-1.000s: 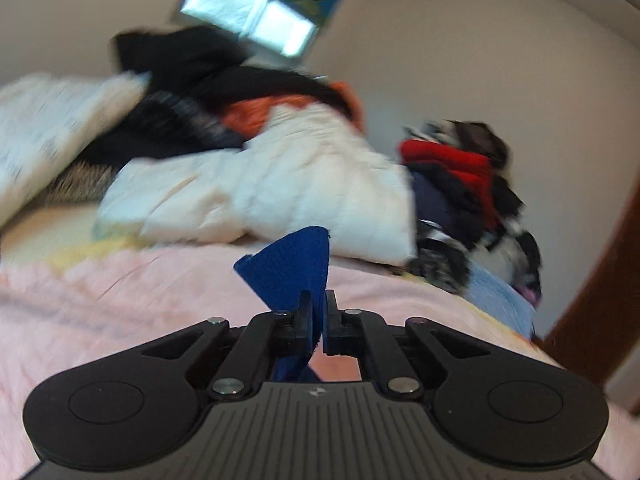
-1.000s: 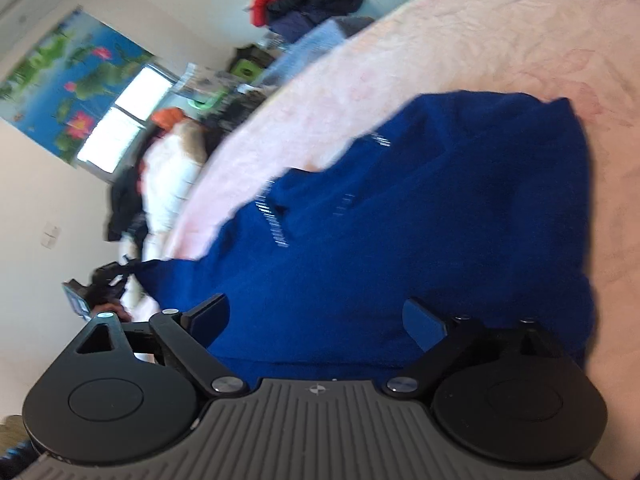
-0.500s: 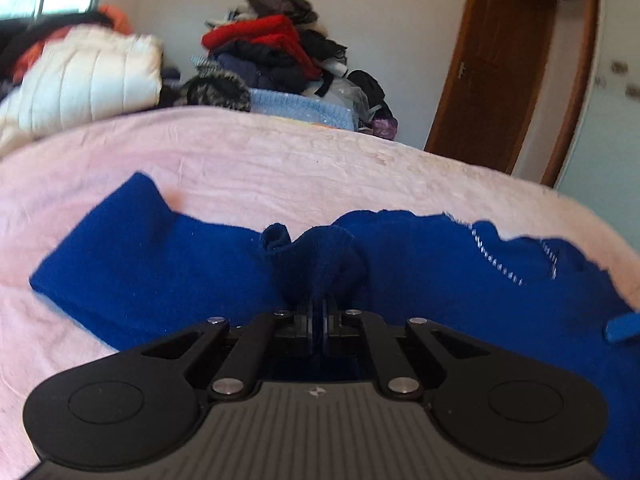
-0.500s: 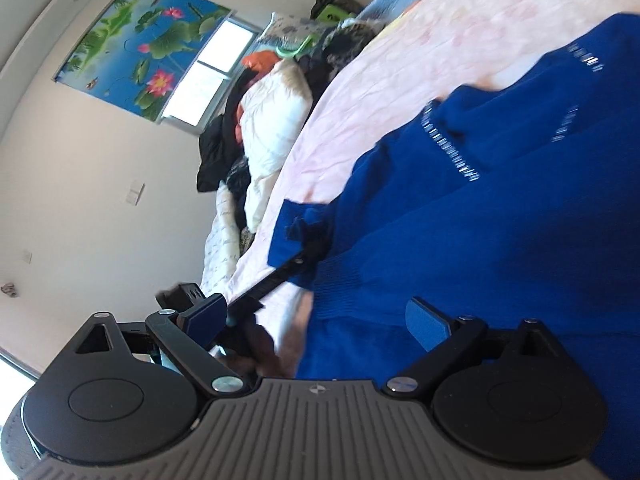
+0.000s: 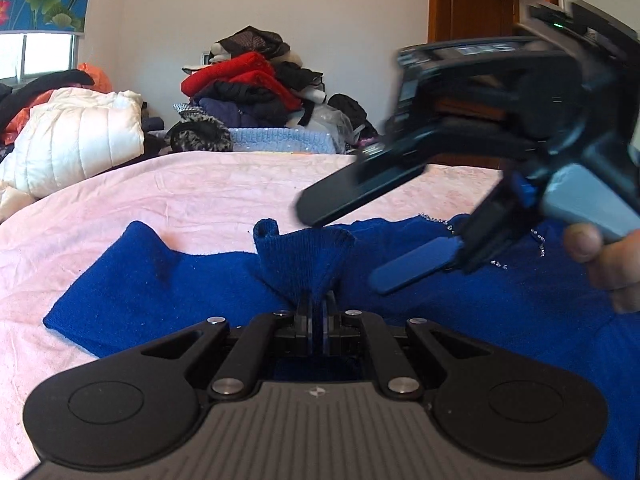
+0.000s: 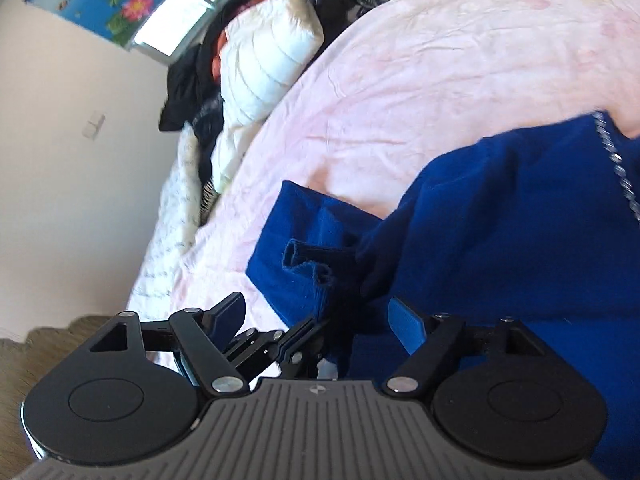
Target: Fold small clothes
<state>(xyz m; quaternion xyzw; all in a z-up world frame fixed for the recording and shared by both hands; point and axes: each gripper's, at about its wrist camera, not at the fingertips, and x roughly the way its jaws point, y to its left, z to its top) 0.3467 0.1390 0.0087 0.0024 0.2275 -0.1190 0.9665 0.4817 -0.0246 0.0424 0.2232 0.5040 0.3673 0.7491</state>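
A royal blue knit sweater (image 5: 168, 280) lies spread on the pink bedsheet (image 5: 192, 200). My left gripper (image 5: 316, 300) is shut on a bunched ribbed edge of it, a cuff or hem, and holds that fold just above the cloth. My right gripper (image 5: 352, 236) is open and empty, hovering right of that fold above the sweater. In the right wrist view the sweater (image 6: 500, 220) fills the right side, my right gripper (image 6: 316, 316) stands wide open over it, and the left gripper (image 6: 304, 340) pinches the fold just below.
A white puffy jacket (image 5: 80, 140) and a pile of red and dark clothes (image 5: 248, 84) lie at the bed's far side. A brown door (image 5: 472, 4) stands at the back right. A window and lotus poster (image 6: 160, 4) are on the wall.
My right gripper has swung in close beside the left gripper, over the pinched fold. The left gripper still holds the blue fold, which now stands more upright.
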